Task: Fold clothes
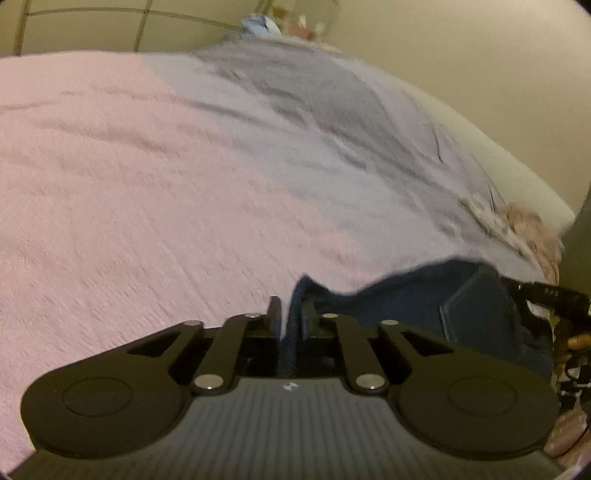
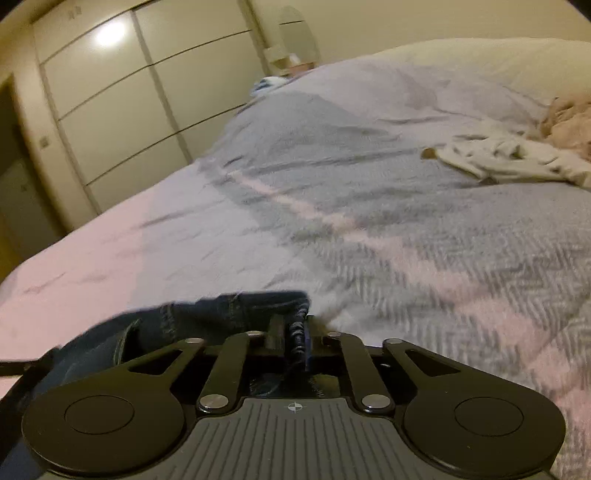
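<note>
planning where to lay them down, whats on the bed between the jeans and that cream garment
Right wrist view: only bare pink-and-grey blanket lies between the jeans and the cream garment.

A bed covered by a pink and grey herringbone blanket (image 2: 424,236) fills both views. A cream headboard (image 1: 517,166) borders its far side. A wardrobe (image 2: 122,110) with pale panelled doors stands along one wall and reflects a ceiling light (image 2: 109,33). Walls are plain cream (image 1: 461,55).

R gripper (image 2: 294,334) clamps jeans (image 2: 207,314) edge; blanket (image 2: 369,206) beneath; wardrobe (image 2: 122,110) behind.
</note>
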Motion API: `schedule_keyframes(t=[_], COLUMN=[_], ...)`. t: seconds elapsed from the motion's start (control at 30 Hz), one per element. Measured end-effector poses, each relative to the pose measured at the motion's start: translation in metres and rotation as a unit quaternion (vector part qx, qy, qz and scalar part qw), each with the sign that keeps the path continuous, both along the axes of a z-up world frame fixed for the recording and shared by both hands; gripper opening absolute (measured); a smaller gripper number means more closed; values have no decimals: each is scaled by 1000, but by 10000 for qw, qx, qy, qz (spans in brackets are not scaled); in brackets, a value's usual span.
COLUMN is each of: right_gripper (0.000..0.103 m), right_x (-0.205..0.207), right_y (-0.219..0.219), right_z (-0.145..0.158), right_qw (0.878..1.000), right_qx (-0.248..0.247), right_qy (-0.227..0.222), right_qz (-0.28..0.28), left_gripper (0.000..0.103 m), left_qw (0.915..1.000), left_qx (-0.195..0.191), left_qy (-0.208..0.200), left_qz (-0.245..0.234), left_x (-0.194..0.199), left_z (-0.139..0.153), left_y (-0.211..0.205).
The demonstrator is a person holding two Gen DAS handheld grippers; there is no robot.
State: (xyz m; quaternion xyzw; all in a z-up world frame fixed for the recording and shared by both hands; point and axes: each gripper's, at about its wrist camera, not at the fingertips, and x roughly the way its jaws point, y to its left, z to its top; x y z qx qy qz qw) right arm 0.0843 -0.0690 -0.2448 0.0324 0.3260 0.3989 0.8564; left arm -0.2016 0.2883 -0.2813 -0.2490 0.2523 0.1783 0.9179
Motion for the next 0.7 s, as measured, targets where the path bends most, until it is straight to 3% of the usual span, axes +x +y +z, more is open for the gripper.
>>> schedule_keyframes(t=[0.07,0.17,0.27,0.3,0.37,0.47,0.6,0.67,0.7], right_gripper=[14,31,52,53,54,54,54,54,54], right_x=[0,-11,-22,-26,-36,-58,-88,-94,-96], right_y=[-1,-12,-5,-1,21,75,141,168,179], right_z=[9,26,39,43,49,47,34,23,16], right_qw=[9993,9969,9962,9946,9871,9625,9303,9264,9264], right_qx=[-169,-227,-101,-68,-107,-430,-632,-679,-710], right_qy=[-170,-631,-802,-846,-893,-939,-846,-654,-535], right_qz=[-299,-411,331,601,1328,2509,3513,3646,3659], left_gripper=[14,25,32,40,42,42,44,36,18], left_qw=[9989,9982,9989,9991,9982,9945,9922,9909,9903], left_qx=[138,113,105,129,208,366,293,250,233], left_qy=[-235,-254,78,240,565,883,816,837,826], left_qz=[386,538,440,321,34,-420,-893,-1026,-1090], left_x=[-24,-70,-111,-121,-129,-127,-109,-97,-93], left_z=[17,32,35,33,27,17,10,2,-2], left_y=[4,21,30,32,30,24,19,18,18])
